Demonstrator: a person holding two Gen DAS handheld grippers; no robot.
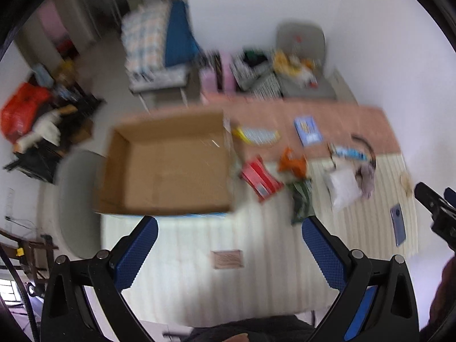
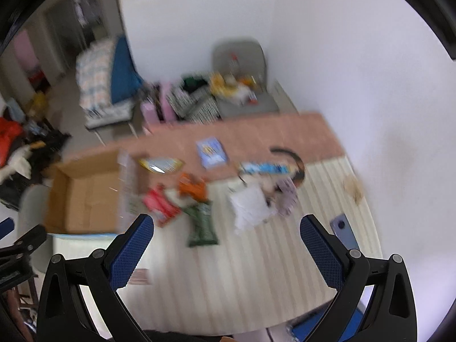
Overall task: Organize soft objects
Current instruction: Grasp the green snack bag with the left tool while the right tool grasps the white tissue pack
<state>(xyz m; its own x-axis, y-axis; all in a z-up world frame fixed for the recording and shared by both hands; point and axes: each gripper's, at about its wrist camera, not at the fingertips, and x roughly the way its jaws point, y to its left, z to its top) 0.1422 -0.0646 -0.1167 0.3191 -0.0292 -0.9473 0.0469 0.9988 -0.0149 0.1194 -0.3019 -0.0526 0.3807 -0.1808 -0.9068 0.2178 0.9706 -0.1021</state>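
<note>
Soft packets: scattered mid-table, right of the box, all blurred
Cardboard box: open, nothing visible inside, at the table's left end
Red packet: just beside the box's right wall
Orange packet: right of the red one, near it
Green packet: below the orange, closest to the tongs
White bag: further right, beside a greyish cloth
Phone: near the table's right edge
Left gripper: spread wide, holding nothing, above the striped tablecloth
Right gripper: spread wide, holding nothing, above the green packet's near end
</note>
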